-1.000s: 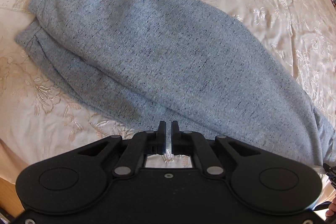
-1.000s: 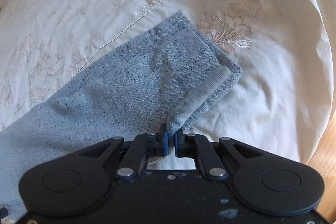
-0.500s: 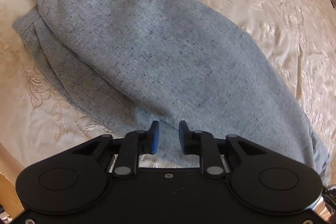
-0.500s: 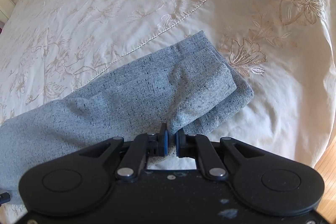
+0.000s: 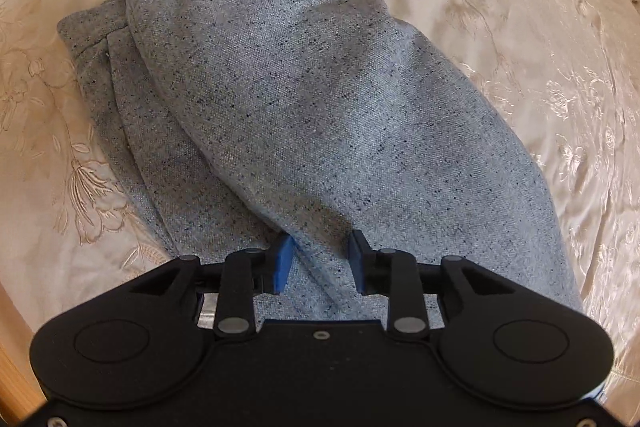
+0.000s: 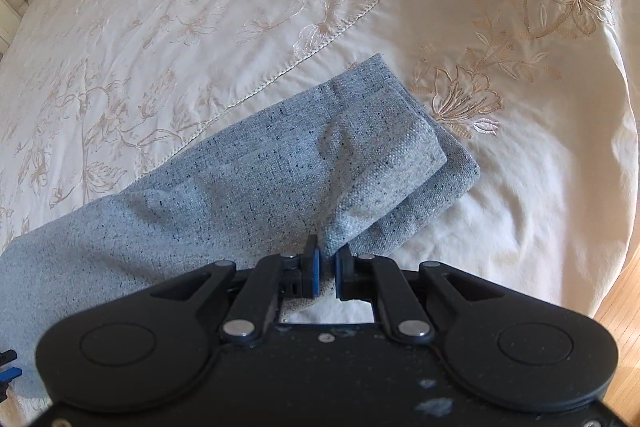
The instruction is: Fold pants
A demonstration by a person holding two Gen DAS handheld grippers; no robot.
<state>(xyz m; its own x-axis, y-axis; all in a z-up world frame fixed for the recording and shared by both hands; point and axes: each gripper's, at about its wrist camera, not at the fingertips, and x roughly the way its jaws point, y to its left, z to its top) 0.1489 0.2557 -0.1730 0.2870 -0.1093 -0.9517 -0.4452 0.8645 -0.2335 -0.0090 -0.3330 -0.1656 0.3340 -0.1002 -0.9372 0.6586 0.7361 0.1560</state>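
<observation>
Grey pants (image 5: 320,99) folded lengthwise on embroidered cream bedspread (image 5: 520,39), waistband and slit pocket at far end. Left gripper (image 5: 319,263) pointing down over cloth, jaws opening, a fabric fold between the blue pads (image 5: 282,263).

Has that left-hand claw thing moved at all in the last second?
Yes. The left gripper has slid from the near edge of the speckled grey-blue woven pants in over the cloth, toward the waistband. Its jaws are opening, with a fabric ridge between them.
</observation>
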